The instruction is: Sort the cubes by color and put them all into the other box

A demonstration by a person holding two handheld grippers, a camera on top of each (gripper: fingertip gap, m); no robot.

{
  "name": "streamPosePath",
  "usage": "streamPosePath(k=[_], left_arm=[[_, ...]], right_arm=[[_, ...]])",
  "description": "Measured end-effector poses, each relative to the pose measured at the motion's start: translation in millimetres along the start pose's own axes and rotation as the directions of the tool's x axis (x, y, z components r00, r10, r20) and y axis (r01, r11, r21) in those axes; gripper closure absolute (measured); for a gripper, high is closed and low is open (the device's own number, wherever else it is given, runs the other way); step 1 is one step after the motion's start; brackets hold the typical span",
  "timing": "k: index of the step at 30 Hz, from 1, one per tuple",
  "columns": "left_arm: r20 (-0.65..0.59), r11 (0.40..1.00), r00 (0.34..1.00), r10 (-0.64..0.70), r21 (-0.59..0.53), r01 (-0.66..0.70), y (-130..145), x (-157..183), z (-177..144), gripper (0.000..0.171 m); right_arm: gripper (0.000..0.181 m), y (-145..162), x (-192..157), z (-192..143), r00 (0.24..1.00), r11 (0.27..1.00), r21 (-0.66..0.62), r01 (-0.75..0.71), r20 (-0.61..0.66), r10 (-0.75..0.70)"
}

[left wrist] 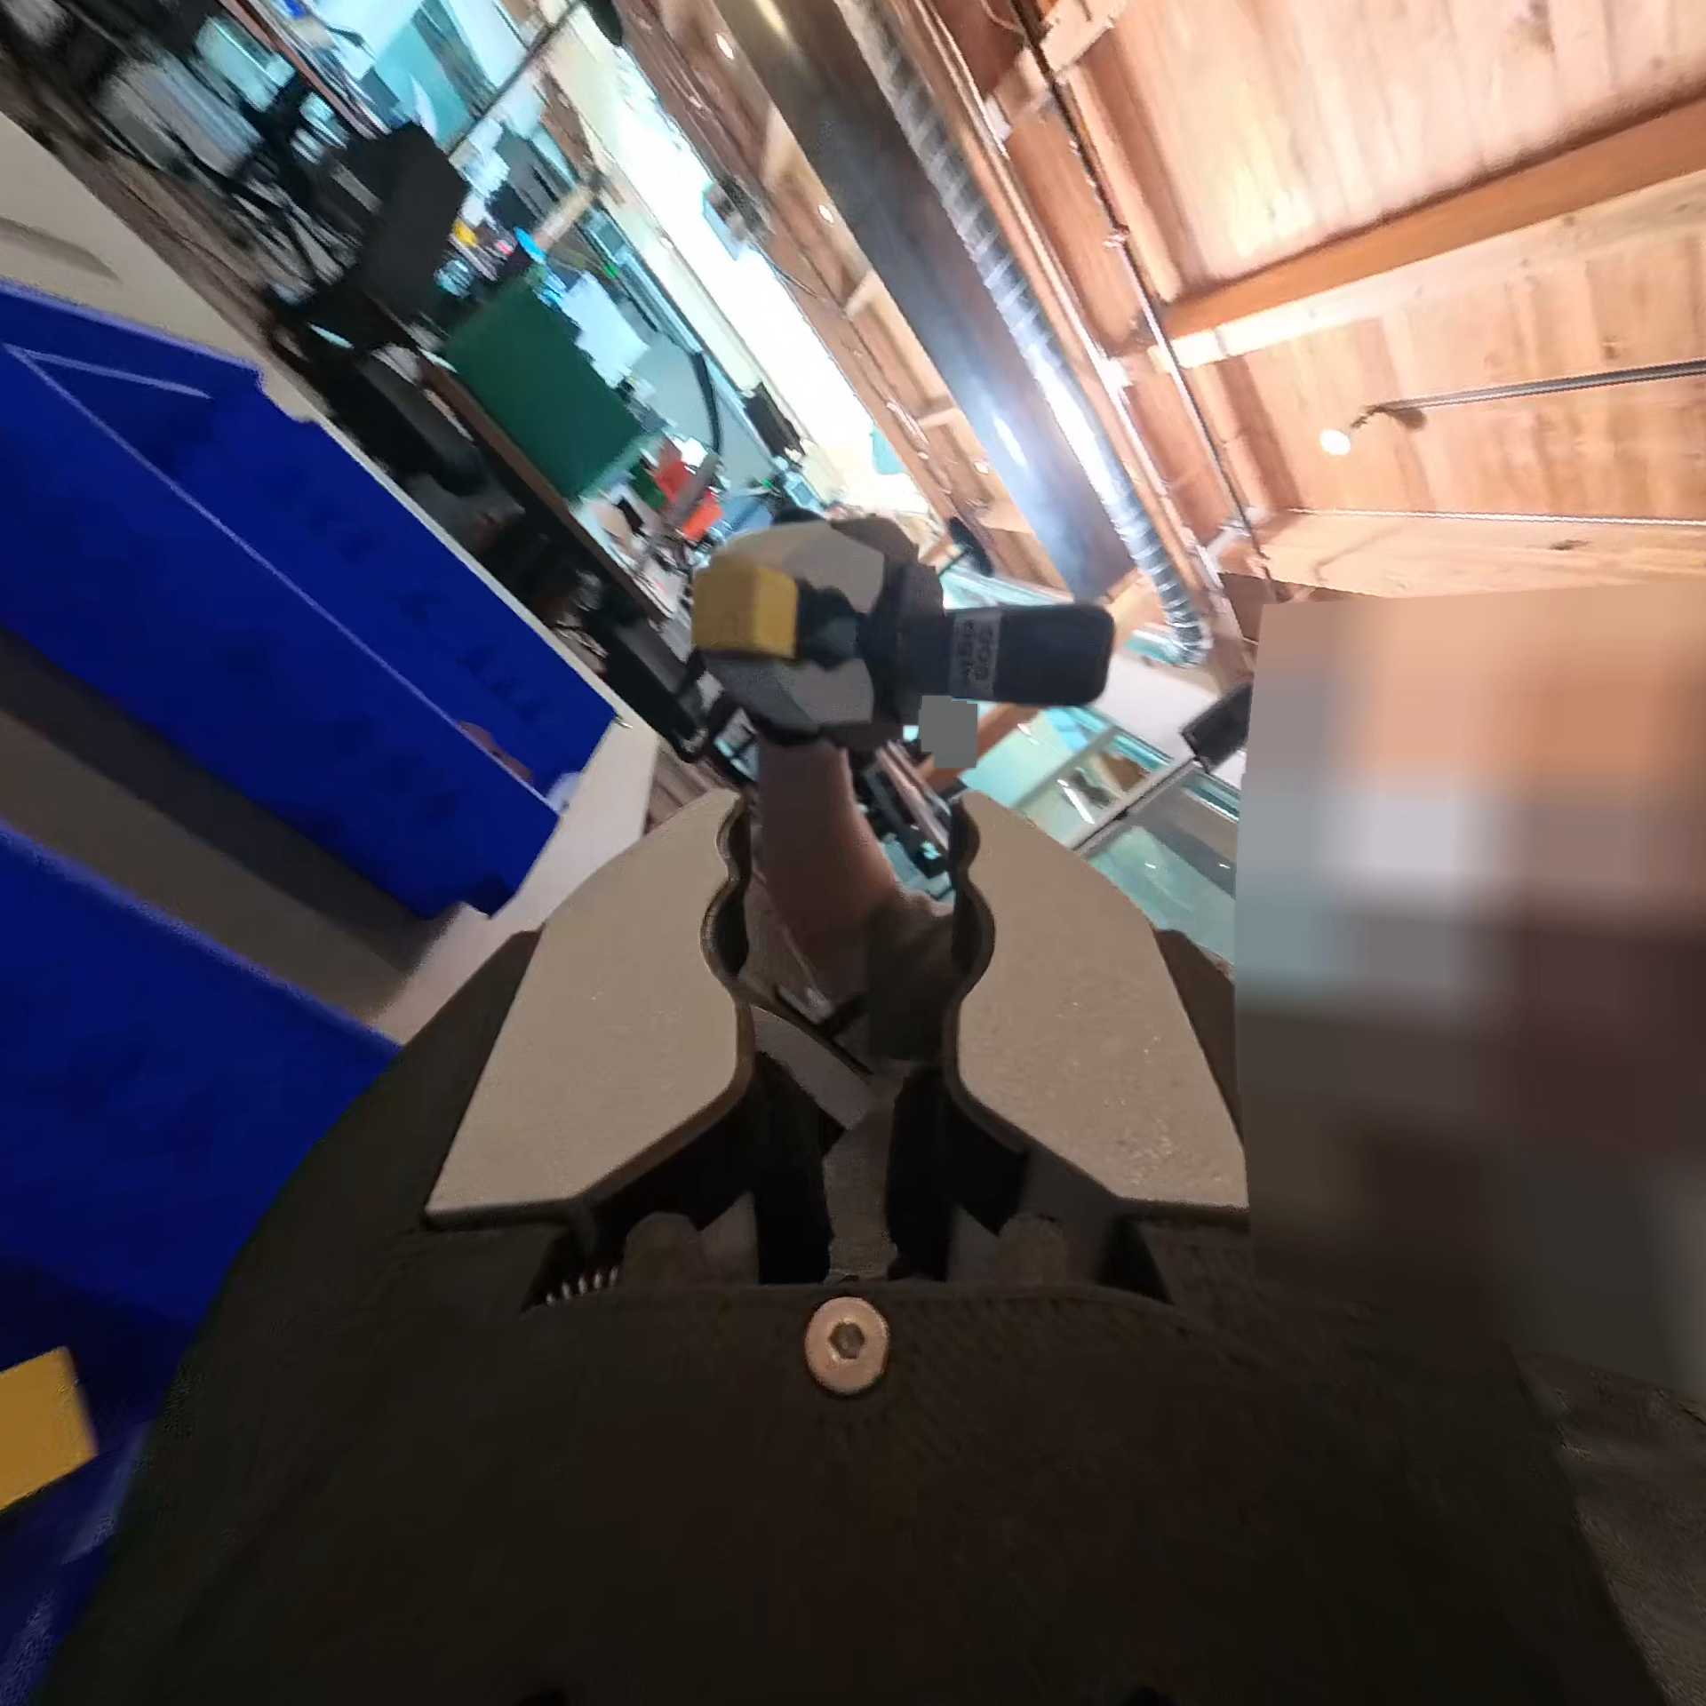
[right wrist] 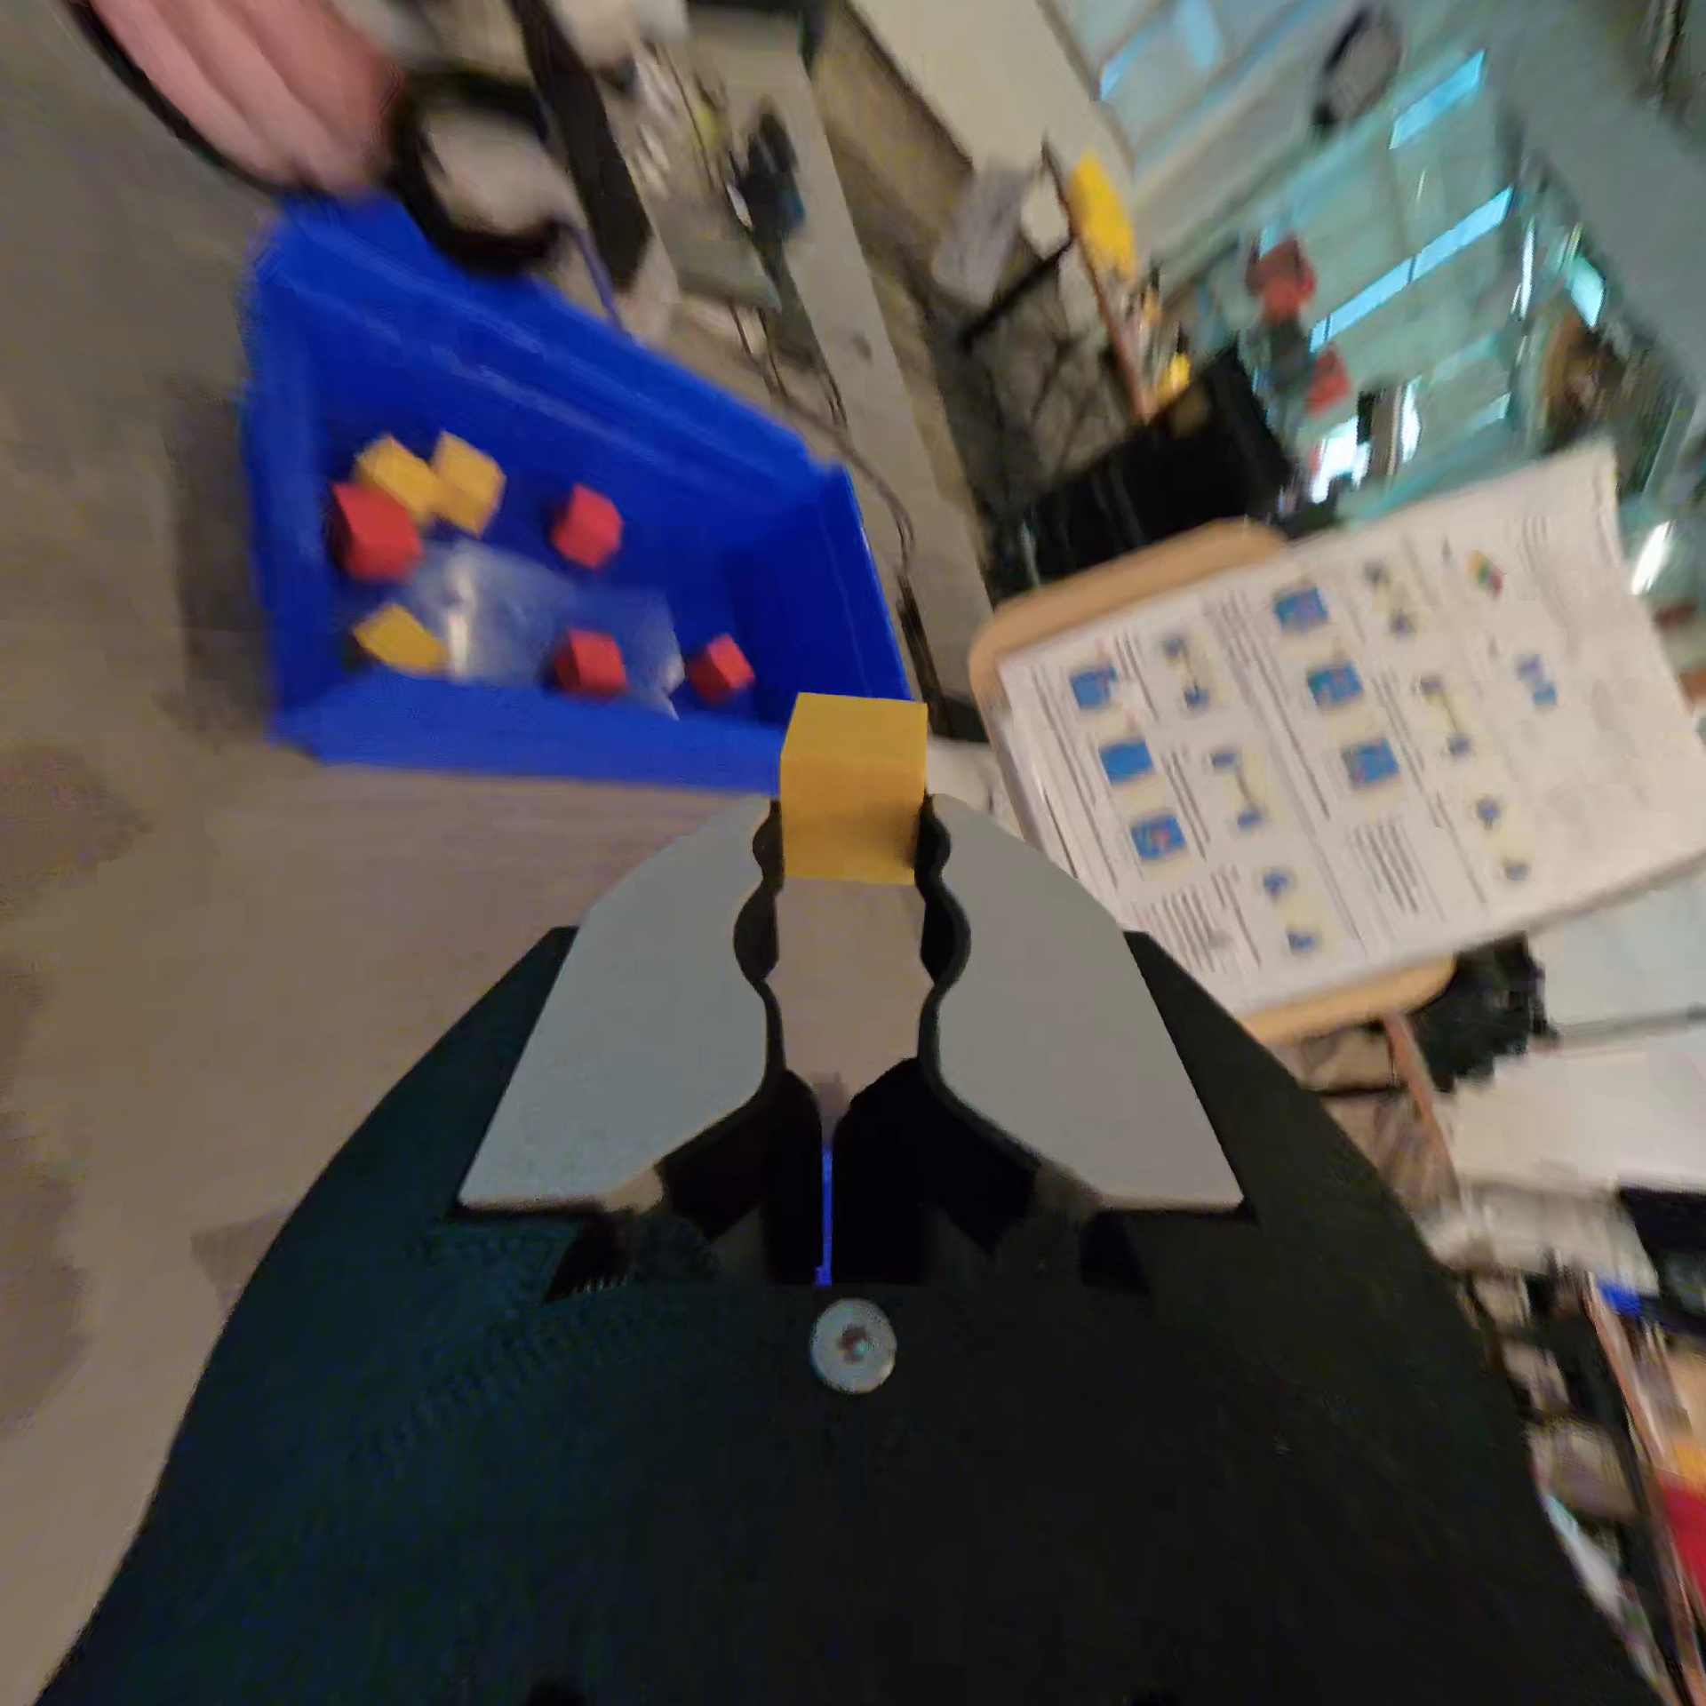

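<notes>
My right gripper [right wrist: 849, 817] is shut on a yellow cube [right wrist: 854, 785], held at its fingertips above a grey table [right wrist: 277, 923]. Beyond it stands a blue bin [right wrist: 554, 738] holding several red and yellow cubes and a clear plastic bag [right wrist: 517, 609]. My left gripper [left wrist: 849, 812] is open and empty, tilted and raised off the table. In the left wrist view, the right gripper [left wrist: 766, 632] shows farther off with the yellow cube [left wrist: 743, 609] between its fingers and a person's arm [left wrist: 812, 886] below it.
Two blue bins [left wrist: 277, 591] [left wrist: 138, 1108] lie at the left of the left wrist view, with a yellow block [left wrist: 37, 1422] at the lower left edge. A clipboard with a printed sheet [right wrist: 1339, 720] stands right of the right gripper. A person's hand [right wrist: 249, 83] is behind the bin.
</notes>
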State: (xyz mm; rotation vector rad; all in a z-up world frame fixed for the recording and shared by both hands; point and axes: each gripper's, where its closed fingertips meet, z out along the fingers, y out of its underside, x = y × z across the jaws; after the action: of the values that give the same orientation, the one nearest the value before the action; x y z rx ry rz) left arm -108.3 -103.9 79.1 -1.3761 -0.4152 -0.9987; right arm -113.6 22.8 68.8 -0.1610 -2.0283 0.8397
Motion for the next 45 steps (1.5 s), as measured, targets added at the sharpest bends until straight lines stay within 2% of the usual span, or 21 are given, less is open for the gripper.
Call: streamPosePath(k=[3, 7, 11, 17, 23, 33, 40, 43, 45], left_arm=[[0.061, 0.998, 0.997, 0.049, 0.029, -0.051, -8.4, 2.6, -13.2, 0.132], [0.083, 0.996, 0.994, 0.077, 0.027, -0.080, -9.6, 7.7, -16.0, 0.132], [0.098, 0.996, 0.991, 0.087, 0.006, -0.088, -6.2, 8.1, -13.2, 0.132], [0.111, 0.996, 0.989, 0.095, -0.010, -0.094, -3.5, 9.6, -13.8, 0.132], [0.135, 0.994, 0.985, 0.110, -0.023, -0.107, -3.4, 8.1, -17.2, 0.132], [0.148, 0.995, 0.985, 0.090, -0.048, -0.083, 0.6, -1.7, -15.6, 0.132], [0.177, 0.994, 0.979, 0.103, -0.062, -0.094, 3.1, -1.2, -15.8, 0.132], [0.222, 0.992, 0.968, 0.119, -0.076, -0.104, 3.3, -5.6, -17.9, 0.132], [0.342, 0.988, 0.929, 0.144, -0.101, -0.116, 2.8, -22.1, -24.4, 0.132]], right_arm=[[0.154, 85.8, 28.0, -2.3, 0.994, 0.958, -0.271, -0.091, 0.034, 0.104], [0.154, 183.4, 29.5, 7.0, 0.961, 0.850, -0.515, -0.109, 0.164, 0.223], [0.154, 233.9, 15.7, 28.9, 0.878, 0.784, -0.614, -0.092, 0.321, 0.355], [0.153, 283.2, 10.2, 51.7, 0.787, 0.680, -0.733, -0.032, 0.400, 0.469], [0.153, 296.7, 13.1, 65.2, 0.749, 0.667, -0.745, -0.017, 0.433, 0.502], [0.150, 296.2, 10.5, 86.1, 0.757, 0.691, -0.723, 0.004, 0.453, 0.471], [0.152, 295.4, 14.9, 86.8, 0.774, 0.692, -0.722, 0.014, 0.446, 0.449], [0.153, 283.4, 23.0, 73.2, 0.799, 0.716, -0.698, 0.016, 0.439, 0.410], [0.154, 270.3, 27.5, 61.2, 0.824, 0.746, -0.666, 0.004, 0.426, 0.375]])
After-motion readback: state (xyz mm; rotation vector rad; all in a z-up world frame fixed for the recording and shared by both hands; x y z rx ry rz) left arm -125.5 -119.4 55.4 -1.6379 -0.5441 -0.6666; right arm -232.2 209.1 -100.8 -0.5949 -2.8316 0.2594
